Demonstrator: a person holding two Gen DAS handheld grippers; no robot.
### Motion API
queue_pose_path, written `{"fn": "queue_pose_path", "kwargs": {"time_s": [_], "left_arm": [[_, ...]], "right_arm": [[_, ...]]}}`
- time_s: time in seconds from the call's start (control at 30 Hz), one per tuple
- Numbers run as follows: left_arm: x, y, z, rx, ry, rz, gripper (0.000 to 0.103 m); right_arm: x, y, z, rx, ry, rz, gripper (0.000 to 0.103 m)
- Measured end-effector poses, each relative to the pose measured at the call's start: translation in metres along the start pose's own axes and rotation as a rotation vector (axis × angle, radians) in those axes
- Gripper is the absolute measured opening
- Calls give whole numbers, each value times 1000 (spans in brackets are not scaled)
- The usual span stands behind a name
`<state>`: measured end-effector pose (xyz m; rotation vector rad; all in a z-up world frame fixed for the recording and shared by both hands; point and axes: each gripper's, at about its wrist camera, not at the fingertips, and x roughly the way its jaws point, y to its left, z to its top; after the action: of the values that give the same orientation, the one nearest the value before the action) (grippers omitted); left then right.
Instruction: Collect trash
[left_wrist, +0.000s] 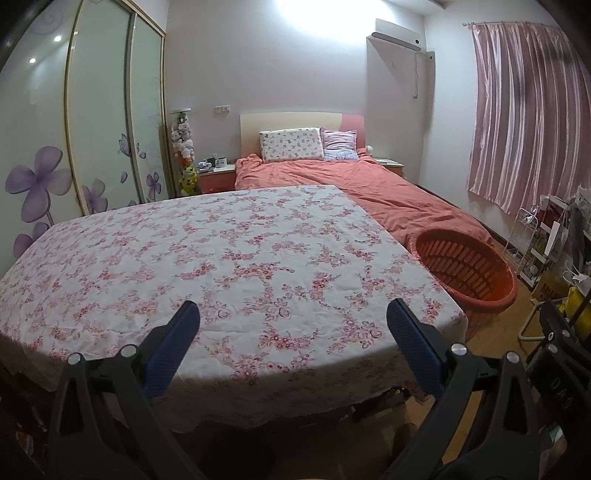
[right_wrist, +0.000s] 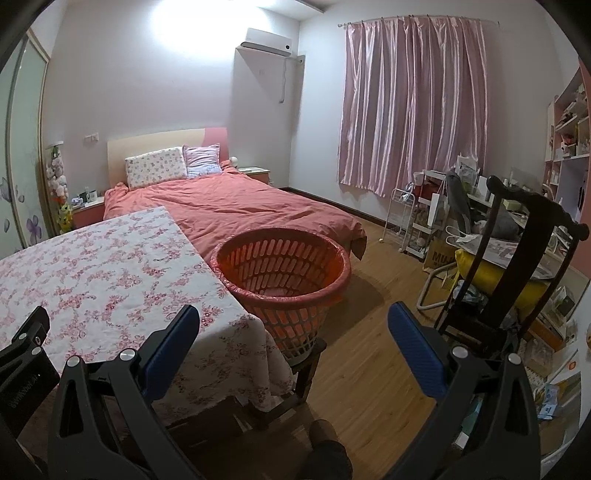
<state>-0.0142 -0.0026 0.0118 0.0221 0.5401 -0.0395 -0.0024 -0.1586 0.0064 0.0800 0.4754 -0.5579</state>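
Note:
An orange slatted basket (right_wrist: 284, 280) lined with a thin bag stands on a dark stool right of the table; in the left wrist view the basket (left_wrist: 467, 269) sits at the table's far right corner. The table (left_wrist: 207, 258) wears a pink floral cloth, and I see no trash on it. My left gripper (left_wrist: 293, 312) hovers open over the table's near edge with nothing between its blue fingers. My right gripper (right_wrist: 293, 315) is open too, held over the table's right corner (right_wrist: 243, 325) just short of the basket. The left gripper's body (right_wrist: 26, 354) shows at the lower left of the right wrist view.
A bed (right_wrist: 236, 206) with a red cover lies behind the table. A dark wooden chair (right_wrist: 517, 258) with a yellow cushion stands to the right, with cluttered shelves and a white rack (right_wrist: 400, 218) by the pink curtain (right_wrist: 413, 103). Wood floor (right_wrist: 369, 332) is open between basket and chair.

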Motion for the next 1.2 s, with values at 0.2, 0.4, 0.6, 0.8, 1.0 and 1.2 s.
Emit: {"fn": "queue_pose_path", "kwargs": {"time_s": [0.2,0.4,0.6,0.8,1.0,1.2], "left_arm": [[1,4,-1,-11,5,9,99],[3,6,-2,-16,9,11,99],[3,6,-2,-16,9,11,99],[3,6,-2,-17,11,11,99],[5,6,-5,-18,15,9,99],[5,6,-5,-18,15,9,99]], "right_arm": [[0,2,-1,1,9,6,101],[1,3,-2,0,12,11,101],[2,4,-3,0,19,13,101],[6,4,-6,2,45,22,101],[10,2,-7,3,78,27,101],[11,0,-7,3,80,28,101]]}}
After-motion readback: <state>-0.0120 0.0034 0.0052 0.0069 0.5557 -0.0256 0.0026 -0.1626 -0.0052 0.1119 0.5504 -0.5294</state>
